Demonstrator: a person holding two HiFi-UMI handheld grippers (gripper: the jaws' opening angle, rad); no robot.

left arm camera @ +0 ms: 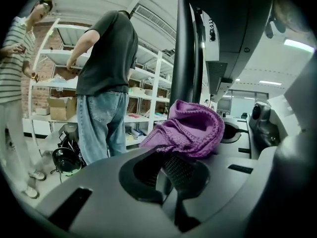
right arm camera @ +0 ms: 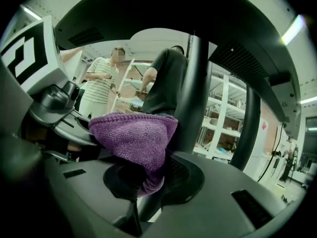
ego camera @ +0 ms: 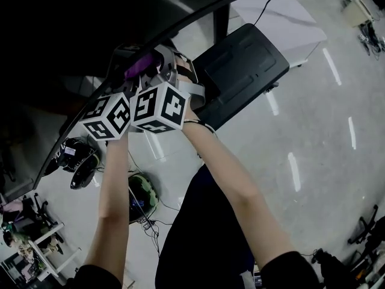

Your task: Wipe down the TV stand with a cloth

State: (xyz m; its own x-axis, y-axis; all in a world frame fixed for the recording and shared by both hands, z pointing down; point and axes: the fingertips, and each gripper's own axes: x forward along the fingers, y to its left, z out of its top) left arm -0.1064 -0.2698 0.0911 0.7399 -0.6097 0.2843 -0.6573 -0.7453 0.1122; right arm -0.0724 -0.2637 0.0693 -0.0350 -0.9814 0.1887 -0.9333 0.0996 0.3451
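Left gripper view puts the purple cloth [left arm camera: 190, 130] dead centre of the frame, bunched into a pad at the tips of the left gripper [left arm camera: 174, 158], whose jaws are closed on its lower folds. The right gripper view has the same cloth at centre left, a fold hanging down into the right gripper [right arm camera: 147, 175], whose jaws are pinched on it as well. So the two tools share one wad, which I'd say is to keep it bunched and firm enough to press instead of flopping loose. Just behind the cloth in both views rises the dark post [left arm camera: 182, 53] of the TV stand [ego camera: 240, 71]; the cloth sits close against it, though I cannot tell whether it touches. In the head view both arms reach up from the bottom of the frame, the marker cubes [ego camera: 135, 110] side by side left of centre, tucked under the curved dark screen [ego camera: 72, 23] that fills the upper left, with the stand's black base plate to their right. It looks like a wipe of the post is in hand. Two people [left arm camera: 106, 78] stand at shelves in the left of the left gripper view, well away
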